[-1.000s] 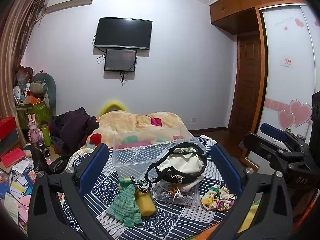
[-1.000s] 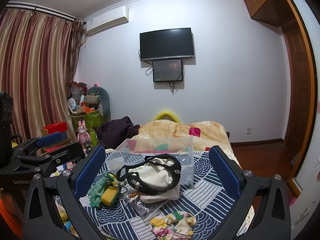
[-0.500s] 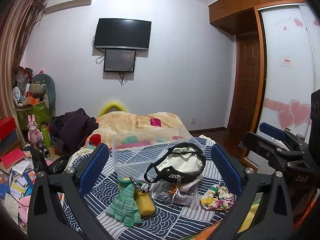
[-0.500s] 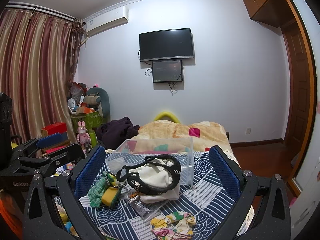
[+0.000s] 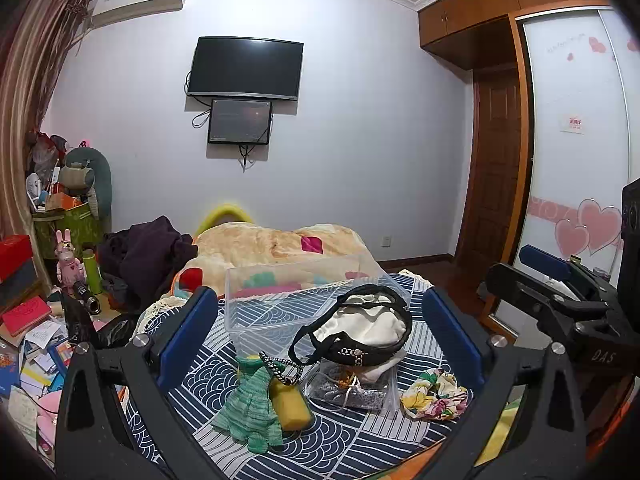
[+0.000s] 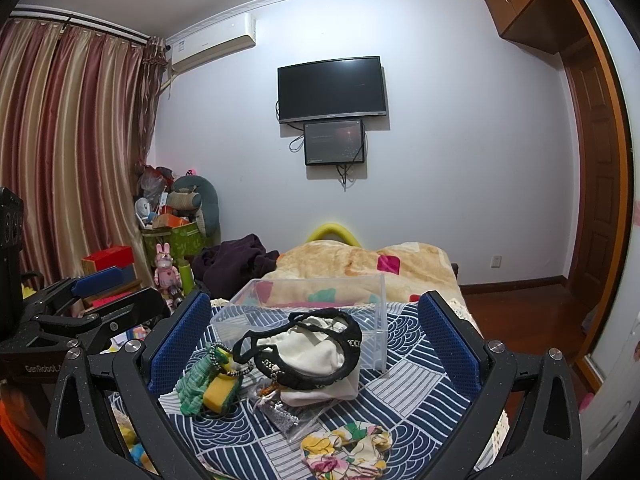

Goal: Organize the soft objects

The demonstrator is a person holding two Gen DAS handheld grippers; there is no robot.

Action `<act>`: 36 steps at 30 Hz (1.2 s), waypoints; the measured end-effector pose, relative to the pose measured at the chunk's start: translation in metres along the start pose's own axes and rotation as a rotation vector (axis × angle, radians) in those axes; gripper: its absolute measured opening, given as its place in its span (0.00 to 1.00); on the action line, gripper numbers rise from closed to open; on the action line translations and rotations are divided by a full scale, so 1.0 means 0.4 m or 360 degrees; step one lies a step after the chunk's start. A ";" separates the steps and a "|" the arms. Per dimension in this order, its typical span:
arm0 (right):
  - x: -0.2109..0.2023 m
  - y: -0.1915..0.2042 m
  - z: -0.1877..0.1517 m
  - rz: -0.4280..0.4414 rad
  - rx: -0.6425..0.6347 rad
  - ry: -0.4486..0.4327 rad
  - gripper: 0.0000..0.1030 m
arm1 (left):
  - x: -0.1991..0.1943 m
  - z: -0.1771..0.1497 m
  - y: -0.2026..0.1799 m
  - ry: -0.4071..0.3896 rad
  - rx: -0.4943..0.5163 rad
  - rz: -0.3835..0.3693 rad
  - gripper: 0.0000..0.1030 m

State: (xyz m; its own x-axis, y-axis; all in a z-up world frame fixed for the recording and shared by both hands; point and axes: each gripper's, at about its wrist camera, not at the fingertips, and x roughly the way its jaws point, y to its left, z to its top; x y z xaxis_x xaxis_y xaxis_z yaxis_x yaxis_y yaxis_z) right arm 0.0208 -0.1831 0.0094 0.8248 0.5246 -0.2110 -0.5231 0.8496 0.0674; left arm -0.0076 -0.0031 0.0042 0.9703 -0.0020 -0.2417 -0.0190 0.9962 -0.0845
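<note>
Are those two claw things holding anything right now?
No. The left gripper and the right gripper both have open jaws above the bed, nothing between them.

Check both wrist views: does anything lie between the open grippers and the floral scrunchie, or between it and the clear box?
Nothing blocks either gripper from the floral scrunchie. The white pouch with the black strap lies between it and the clear box.

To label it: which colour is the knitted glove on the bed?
Mint green; the knitted glove shows best in the left wrist view.
</note>
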 end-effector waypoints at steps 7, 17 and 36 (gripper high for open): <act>0.000 0.000 -0.001 0.0000 0.0001 -0.0002 1.00 | -0.001 -0.001 0.000 -0.0001 -0.0001 -0.0002 1.00; 0.001 0.000 -0.001 -0.0001 0.0001 -0.0002 1.00 | -0.002 -0.001 0.000 -0.0001 -0.0001 -0.0001 1.00; 0.000 -0.009 0.005 -0.0001 0.0019 0.0009 1.00 | 0.010 -0.006 0.000 0.0021 -0.0003 -0.0012 1.00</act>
State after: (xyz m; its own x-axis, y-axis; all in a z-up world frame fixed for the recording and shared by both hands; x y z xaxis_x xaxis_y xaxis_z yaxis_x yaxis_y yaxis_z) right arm 0.0230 -0.1860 0.0112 0.8239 0.5239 -0.2163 -0.5201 0.8505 0.0789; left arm -0.0045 -0.0033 0.0007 0.9672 -0.0107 -0.2539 -0.0122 0.9960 -0.0885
